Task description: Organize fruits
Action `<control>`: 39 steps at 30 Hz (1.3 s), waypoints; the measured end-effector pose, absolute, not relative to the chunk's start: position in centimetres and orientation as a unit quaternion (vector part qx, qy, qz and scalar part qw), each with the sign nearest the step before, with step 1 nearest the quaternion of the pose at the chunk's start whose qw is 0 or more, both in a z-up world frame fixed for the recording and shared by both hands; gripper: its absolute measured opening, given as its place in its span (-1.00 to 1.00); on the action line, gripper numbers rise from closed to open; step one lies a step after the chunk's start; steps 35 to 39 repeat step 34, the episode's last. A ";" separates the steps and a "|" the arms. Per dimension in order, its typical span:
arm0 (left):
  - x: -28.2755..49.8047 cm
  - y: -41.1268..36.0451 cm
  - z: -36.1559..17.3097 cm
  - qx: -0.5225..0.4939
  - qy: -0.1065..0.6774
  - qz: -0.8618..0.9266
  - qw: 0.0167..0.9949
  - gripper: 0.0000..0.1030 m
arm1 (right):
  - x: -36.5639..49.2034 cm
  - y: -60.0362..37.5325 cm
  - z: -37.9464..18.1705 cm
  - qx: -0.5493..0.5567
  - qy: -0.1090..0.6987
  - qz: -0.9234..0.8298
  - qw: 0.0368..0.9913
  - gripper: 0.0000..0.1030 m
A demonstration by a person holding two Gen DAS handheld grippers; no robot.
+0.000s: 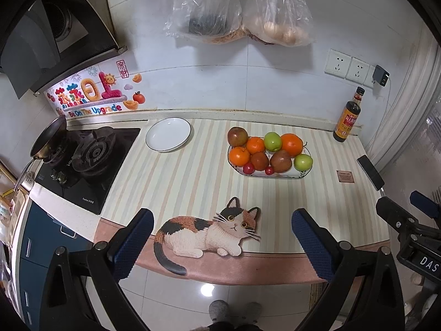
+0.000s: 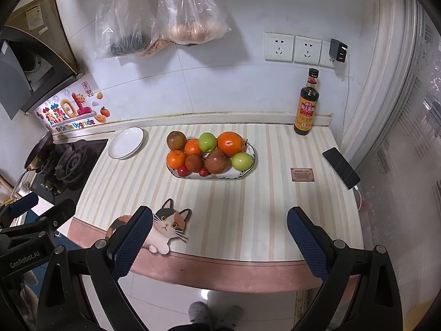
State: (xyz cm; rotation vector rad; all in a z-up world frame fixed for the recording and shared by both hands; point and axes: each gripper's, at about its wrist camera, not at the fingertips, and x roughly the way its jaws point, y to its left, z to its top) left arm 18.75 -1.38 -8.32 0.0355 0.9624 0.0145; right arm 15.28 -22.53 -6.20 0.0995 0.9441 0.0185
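Note:
An oval dish (image 1: 278, 176) (image 2: 220, 177) on the striped counter mat holds several fruits: oranges (image 1: 291, 144) (image 2: 230, 143), green apples (image 1: 273, 141) (image 2: 207, 142), brown-red apples (image 1: 280, 161) (image 2: 216, 161) and small red fruits (image 1: 248, 168) (image 2: 182, 170). An empty white round plate (image 1: 168, 134) (image 2: 126, 142) sits to its left, near the stove. My left gripper (image 1: 222, 220) is open and empty, held back over the counter's front edge. My right gripper (image 2: 219, 219) is also open and empty, at the front edge, well short of the dish.
A gas stove (image 1: 91, 151) with a pan (image 1: 49, 140) stands at the left. A dark sauce bottle (image 2: 306, 104) stands at the back right by the wall. A phone (image 2: 340, 167) on a cable lies at the right edge. Plastic bags (image 1: 237, 8) hang on the wall above.

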 end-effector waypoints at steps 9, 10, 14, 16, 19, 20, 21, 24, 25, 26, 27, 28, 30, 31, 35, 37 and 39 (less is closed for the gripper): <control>18.4 -1.6 -8.2 0.014 0.465 0.006 0.885 0.99 | 15.2 -22.7 -6.0 0.046 0.458 0.011 0.888 0.94; 18.3 -1.6 -8.1 0.014 0.465 0.006 0.885 0.99 | 15.2 -22.7 -6.0 0.046 0.458 0.011 0.888 0.94; 18.3 -1.6 -8.1 0.014 0.465 0.006 0.885 0.99 | 15.2 -22.7 -6.0 0.045 0.458 0.011 0.888 0.94; 18.3 -1.6 -8.0 0.014 0.465 0.006 0.885 0.99 | 15.2 -22.7 -6.0 0.045 0.457 0.011 0.888 0.94; 18.3 -1.5 -8.1 0.014 0.465 0.005 0.885 0.99 | 15.1 -22.7 -6.0 0.042 0.456 0.011 0.889 0.94; 18.2 -1.6 -8.0 0.015 0.464 0.005 0.886 0.99 | 15.0 -22.7 -5.9 0.041 0.455 0.010 0.889 0.94; 18.3 -1.5 -8.0 0.015 0.464 0.006 0.886 0.99 | 15.0 -22.7 -5.9 0.040 0.455 0.010 0.890 0.94; 18.2 -1.5 -7.9 0.013 0.464 0.006 0.886 0.99 | 15.1 -22.7 -5.9 0.039 0.454 0.010 0.890 0.94; 18.2 -1.5 -7.9 0.013 0.464 0.006 0.886 0.99 | 15.1 -22.7 -5.9 0.039 0.454 0.010 0.890 0.94; 18.2 -1.5 -7.9 0.013 0.464 0.005 0.886 0.99 | 15.0 -22.7 -5.8 0.038 0.454 0.009 0.890 0.94; 18.2 -1.5 -7.9 0.013 0.464 0.006 0.886 0.99 | 15.1 -22.7 -5.9 0.039 0.454 0.010 0.890 0.94; 18.2 -1.5 -7.9 0.013 0.464 0.005 0.886 0.99 | 15.1 -22.7 -5.9 0.039 0.455 0.011 0.890 0.94; 18.2 -1.4 -7.9 0.012 0.464 0.005 0.886 0.99 | 15.1 -22.7 -5.9 0.039 0.455 0.011 0.890 0.94; 18.2 -1.4 -7.9 0.012 0.463 0.006 0.886 0.99 | 15.1 -22.7 -5.9 0.038 0.454 0.010 0.890 0.94; 18.2 -1.4 -7.6 0.011 0.460 0.006 0.888 0.99 | 15.1 -22.7 -5.8 0.039 0.454 0.011 0.890 0.94; 18.2 -1.4 -7.6 0.011 0.460 0.006 0.888 0.99 | 15.1 -22.7 -5.8 0.039 0.454 0.011 0.890 0.94; 18.2 -1.4 -7.6 0.011 0.460 0.006 0.888 0.99 | 15.1 -22.7 -5.8 0.039 0.454 0.011 0.890 0.94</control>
